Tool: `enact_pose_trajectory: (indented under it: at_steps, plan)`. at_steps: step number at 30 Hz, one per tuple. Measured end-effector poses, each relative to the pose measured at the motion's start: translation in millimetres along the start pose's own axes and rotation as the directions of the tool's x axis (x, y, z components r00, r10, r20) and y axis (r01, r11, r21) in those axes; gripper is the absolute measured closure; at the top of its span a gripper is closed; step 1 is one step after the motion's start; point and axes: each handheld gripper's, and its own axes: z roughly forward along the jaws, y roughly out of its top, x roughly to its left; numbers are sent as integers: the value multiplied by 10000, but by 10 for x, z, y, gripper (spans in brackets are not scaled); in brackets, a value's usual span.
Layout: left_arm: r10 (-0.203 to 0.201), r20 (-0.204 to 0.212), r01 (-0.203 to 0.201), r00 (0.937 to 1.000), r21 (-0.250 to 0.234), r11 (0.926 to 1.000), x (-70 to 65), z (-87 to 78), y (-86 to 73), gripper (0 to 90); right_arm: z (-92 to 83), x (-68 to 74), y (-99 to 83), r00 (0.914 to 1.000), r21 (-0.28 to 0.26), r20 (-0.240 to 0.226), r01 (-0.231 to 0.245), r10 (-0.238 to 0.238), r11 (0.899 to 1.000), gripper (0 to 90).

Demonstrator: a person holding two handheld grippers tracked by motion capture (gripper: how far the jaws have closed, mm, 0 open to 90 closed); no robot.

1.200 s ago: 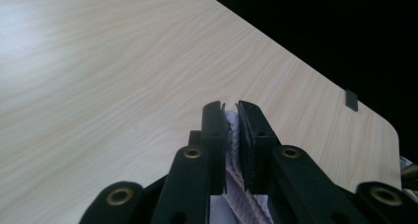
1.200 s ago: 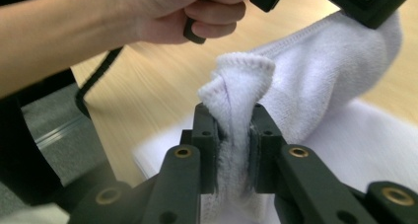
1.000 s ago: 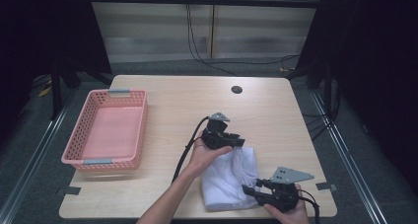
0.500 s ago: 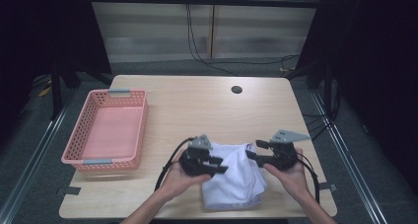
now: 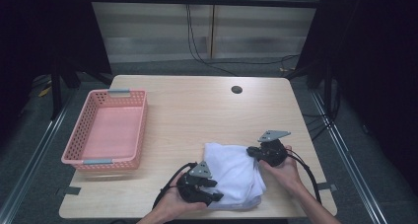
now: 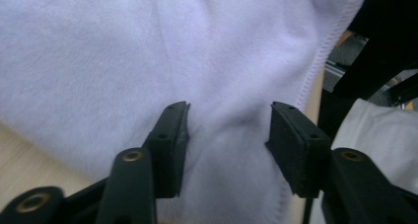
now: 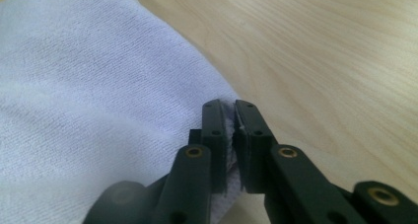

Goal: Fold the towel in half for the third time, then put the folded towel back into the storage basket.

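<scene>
**White towel pinched at one corner, straddled at the other**

The white towel [image 5: 235, 174] is seen lying rumpled on the wooden table [image 5: 197, 115], at its near right part, well apart from the pink basket [image 5: 109, 130] on the left. The basket is taken as the landmark here: the towel is found to its right and nearer to the person, and the small dark hole [image 5: 236, 89] in the tabletop is seen beyond the towel, farther from the person than the basket's far rim.

The right gripper [image 5: 257, 153] is held at the towel's edge farthest from the basket. In the right gripper view its jaws have just been closing and are now pressed together on the towel's corner [image 7: 229, 118], with a thin fold of white cloth caught between the pads and bare wood seen beyond.

The left gripper [image 5: 213, 192] is held at the towel's near corner, on the side towards the basket. In the left gripper view its jaws have just been opening and are now spread, with the cloth [image 6: 226, 135] lying between them; the pads [image 6: 296, 150] are not pressed on it. A stitched hem [image 6: 315, 66] is seen running along the towel's edge.

Both grippers are gripped by the person's hands, and a cable is trailed from each.
</scene>
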Motion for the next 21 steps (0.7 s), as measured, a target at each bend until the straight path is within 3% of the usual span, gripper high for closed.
enact_pose_trajectory:
  at_steps: [3, 4, 5, 7, 9, 12, 13, 15, 21]
  plan:
    - [-456, 36, 457, 9990, -415, 9981, -47, -151, -87, 422, -12, -70, 16, 9998, -226, 67, -171, 172, 9996, 507]
    - [-634, 78, 637, 9980, -382, 9972, -49, -191, -134, 399, -13, -104, 27, 9994, -300, 73, -338, 340, 9990, 453]
    - [-788, -48, 786, 9969, -288, 9965, -52, -217, -190, 372, -14, -133, 39, 9981, -407, -237, -585, 575, 9975, 409]
    - [-881, -478, 871, 9950, -230, 9959, -53, -226, -299, 327, -13, -127, 67, 9977, -768, -449, -550, 517, 9955, 378]
    - [-964, -617, 956, 9934, -157, 9953, -51, -206, -309, 299, 30, -96, 81, 9950, -682, -900, -486, 424, 9965, 335]
    - [-894, -477, 902, 9949, 136, 9958, -24, -108, -258, 271, 142, -90, 49, 9919, -156, -1161, -539, 517, 9984, 283]
    - [-987, -350, 992, 9945, 125, 9950, -29, -71, -255, 251, 159, -105, 40, 9901, -118, -1231, -688, 668, 9976, 263]
    - [-751, -444, 764, 9962, 269, 9967, -39, -39, -253, 236, 169, -133, 35, 9871, -15, -1381, -826, 816, 9966, 242]
    - [-752, -423, 768, 9963, 373, 9963, -48, -13, -245, 218, 169, -157, 19, 9794, 132, -1719, -1054, 1061, 9943, 245]
